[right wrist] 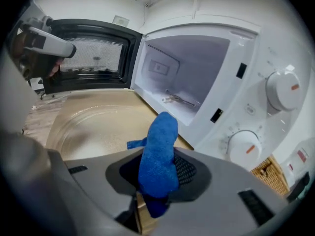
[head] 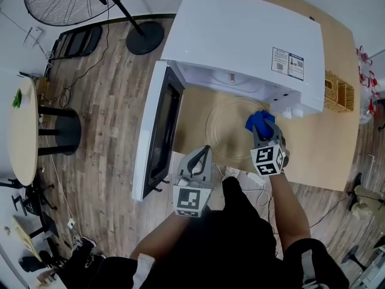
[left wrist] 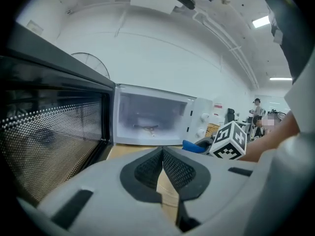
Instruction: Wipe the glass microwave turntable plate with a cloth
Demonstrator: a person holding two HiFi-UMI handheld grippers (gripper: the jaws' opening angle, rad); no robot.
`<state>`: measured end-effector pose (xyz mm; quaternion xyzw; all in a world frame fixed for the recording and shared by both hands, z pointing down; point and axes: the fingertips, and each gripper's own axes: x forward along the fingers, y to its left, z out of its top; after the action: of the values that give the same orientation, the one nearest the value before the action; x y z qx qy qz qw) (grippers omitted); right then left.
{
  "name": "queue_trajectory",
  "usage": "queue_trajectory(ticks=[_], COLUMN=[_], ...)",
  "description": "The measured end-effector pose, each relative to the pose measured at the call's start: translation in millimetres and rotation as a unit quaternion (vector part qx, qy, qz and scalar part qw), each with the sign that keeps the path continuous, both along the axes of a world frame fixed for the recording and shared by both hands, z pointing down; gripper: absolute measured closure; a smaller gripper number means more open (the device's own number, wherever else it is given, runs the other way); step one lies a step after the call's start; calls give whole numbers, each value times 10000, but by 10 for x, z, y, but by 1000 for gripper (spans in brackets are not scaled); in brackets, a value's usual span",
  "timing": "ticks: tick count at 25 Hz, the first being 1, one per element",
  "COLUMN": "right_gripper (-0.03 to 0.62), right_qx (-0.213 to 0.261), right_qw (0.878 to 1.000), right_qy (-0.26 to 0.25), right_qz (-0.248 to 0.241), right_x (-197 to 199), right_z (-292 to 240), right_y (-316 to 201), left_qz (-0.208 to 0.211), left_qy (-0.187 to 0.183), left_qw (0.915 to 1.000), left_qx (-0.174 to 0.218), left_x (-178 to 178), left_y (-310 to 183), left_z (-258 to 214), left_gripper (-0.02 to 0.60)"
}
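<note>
We read the task as early or mid-way. The glass plate (head: pixel 230 127) is out of the microwave (head: pixel 240 35) and lies flat on the wooden table (head: pixel 328 146), centre-right of the head view, just below the open cavity. The door (head: pixel 160 128) is swung open at centre-left. So prep looks done and the wiping itself is what's left. We can't judge how much of the glass has been covered, since no streaks or clean vs. dirty patches show.

The right gripper (head: pixel 263 132) has its jaws pinching the blue cloth (head: pixel 258 120). In the right gripper view the cloth (right wrist: pixel 159 154) is wedged between the pads w/ a tuft sticking up past the tips. The plate (right wrist: pixel 86 127) fills the lower left of that frame, so the cloth sits over the plate's right rim, on the microwave side. We can't tell whether the cloth touches the glass.

The left gripper (head: pixel 204 155) hangs at the plate's lower-left edge, beside it rather than on it. In its own view its (left wrist: pixel 163 154) pads are pressed together at the tips w/ nothing between them. It isn't steadying the plate, so we'd judge the plate may slide during wiping.
</note>
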<state>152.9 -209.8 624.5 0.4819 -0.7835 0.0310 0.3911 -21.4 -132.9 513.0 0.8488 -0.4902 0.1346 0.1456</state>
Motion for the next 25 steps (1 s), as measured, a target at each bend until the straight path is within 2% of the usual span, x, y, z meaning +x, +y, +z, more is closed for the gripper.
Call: queue_trajectory(ticks=[5,9,14,18,22,25], right_gripper=[488,487,485,485,485,485], right_qx=[-3,-78,-127,-438,-733,-890], right_qw=[10000,9995,9963,9896,9848,9848], right_qy=[-26,-302,-783,-1153,-1183,-1035], right_qz=[30,-3,-344,-734,-1037,-1075], right_x=[83,-51,-521,-986,-1317,-1392], right_z=[-11,-162,-382,-352,-242,-124], right_y=[1,73,316,674,929,1011], left_qz=[-105,-161,-304,-290,-228,-191], left_qy=[-81,-75,-160,-174,-210,-226], left_qw=[9999,9998,9993,9994,9995,9995], left_qx=[17,73,116,101,116,108], left_x=[-74,-135,-261,-273,-259,-256], left_y=[-23,-63,-100,-65,-26,5], left_z=[5,-53,-33,-4,2,7], left_gripper=[575,575,575,575,575,575])
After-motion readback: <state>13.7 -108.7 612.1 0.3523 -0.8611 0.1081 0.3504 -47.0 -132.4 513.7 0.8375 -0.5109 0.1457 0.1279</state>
